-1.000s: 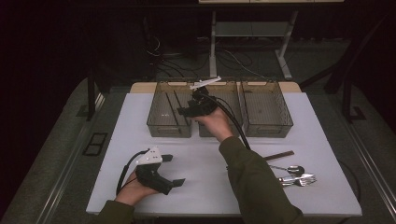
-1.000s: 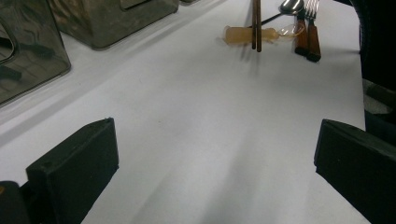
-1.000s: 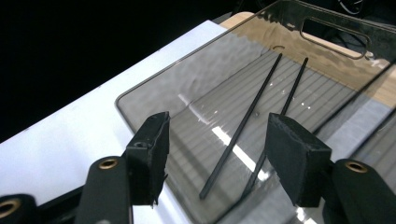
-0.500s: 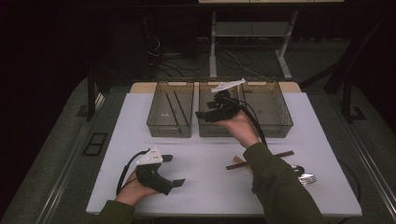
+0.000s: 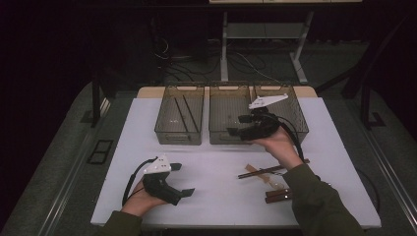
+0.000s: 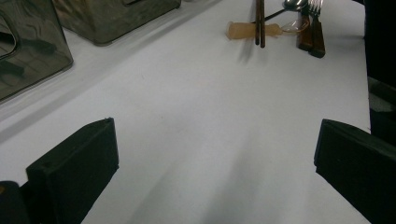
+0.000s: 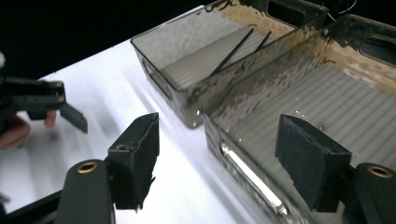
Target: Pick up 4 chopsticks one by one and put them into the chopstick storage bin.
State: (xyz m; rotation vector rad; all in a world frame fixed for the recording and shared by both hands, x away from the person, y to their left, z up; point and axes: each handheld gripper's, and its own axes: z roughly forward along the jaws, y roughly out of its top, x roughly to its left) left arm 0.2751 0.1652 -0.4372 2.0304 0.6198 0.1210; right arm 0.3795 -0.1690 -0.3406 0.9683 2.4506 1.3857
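Right gripper [image 5: 235,132]: centre right of the high view, held over the front wall of the middle bin [image 5: 231,139]; jaws apart with nothing between them, and they have just been opening. In its own view [image 7: 219,158] the bin's near rim runs between the two black jaws.
Change, right hand: a second ago it was over the middle bin's left side; it has since shifted toward the right of the frame, and the forearm now enters from the lower right.
Left gripper [image 5: 183,179]: lower left of the high view, resting on the table [image 5: 216,172] in the person's hand; jaws wide apart on bare white surface, as its own view [image 6: 215,154] shows.
Change, left hand: none; same place as a second ago.
Left bin [image 5: 179,115]: upper centre-left, holding two thin dark sticks [image 5: 188,108]; they also show in the right gripper view [image 7: 233,50], upper centre.
Right bin [image 5: 295,120]: upper right of centre, partly behind the right gripper.
Chopsticks [image 5: 268,171]: on the table at lower right, just below the right hand; top centre of the left gripper view [image 6: 259,23].
Change, chopsticks: more of them is uncovered than a second ago, when the forearm lay across them.
Cutlery [image 6: 310,28]: spoon and fork with brown handles, top right of the left gripper view, beside the chopsticks.
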